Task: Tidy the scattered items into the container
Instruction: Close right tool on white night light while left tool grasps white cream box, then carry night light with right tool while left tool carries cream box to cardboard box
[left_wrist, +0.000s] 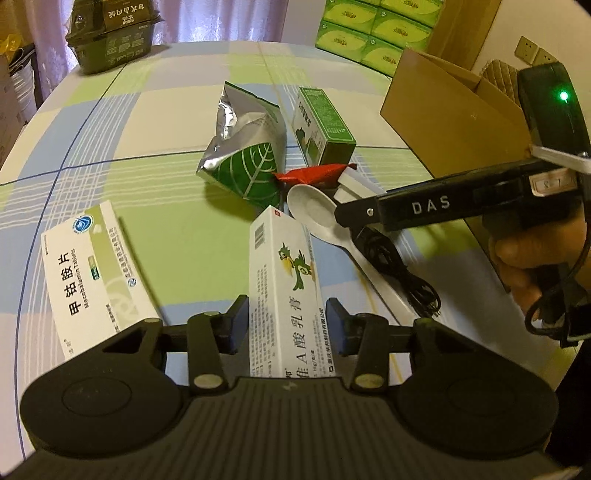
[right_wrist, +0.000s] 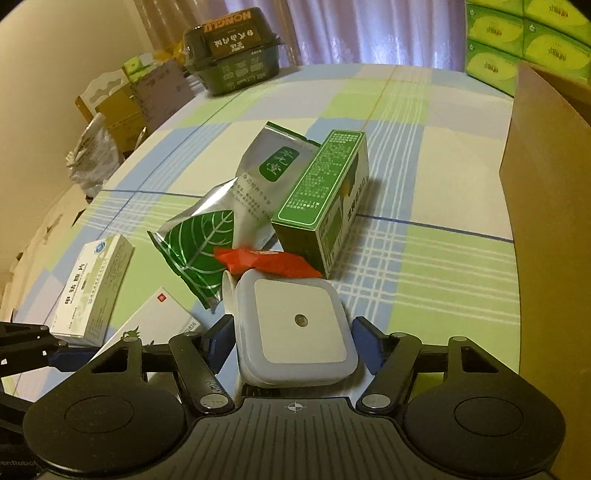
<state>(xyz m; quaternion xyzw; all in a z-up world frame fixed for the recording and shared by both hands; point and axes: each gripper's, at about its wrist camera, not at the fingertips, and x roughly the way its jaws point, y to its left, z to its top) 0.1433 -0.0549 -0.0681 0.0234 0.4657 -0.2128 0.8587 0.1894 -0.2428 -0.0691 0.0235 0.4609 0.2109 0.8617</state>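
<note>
My left gripper is shut on a white ointment box with a green bird, its pads pressed against both long sides. In the right wrist view, my right gripper is shut on a white square night light. Just beyond it lie a red packet, a white spoon, a silver pouch with a green leaf and a green carton. A white tablet box lies to the left. The open cardboard box stands at the right.
A coiled black cable lies beside the spoon handle. A dark green tub sits at the table's far left corner. Green tissue packs are stacked behind the cardboard box. A hand holds the right gripper's handle. The checked cloth shows between the items.
</note>
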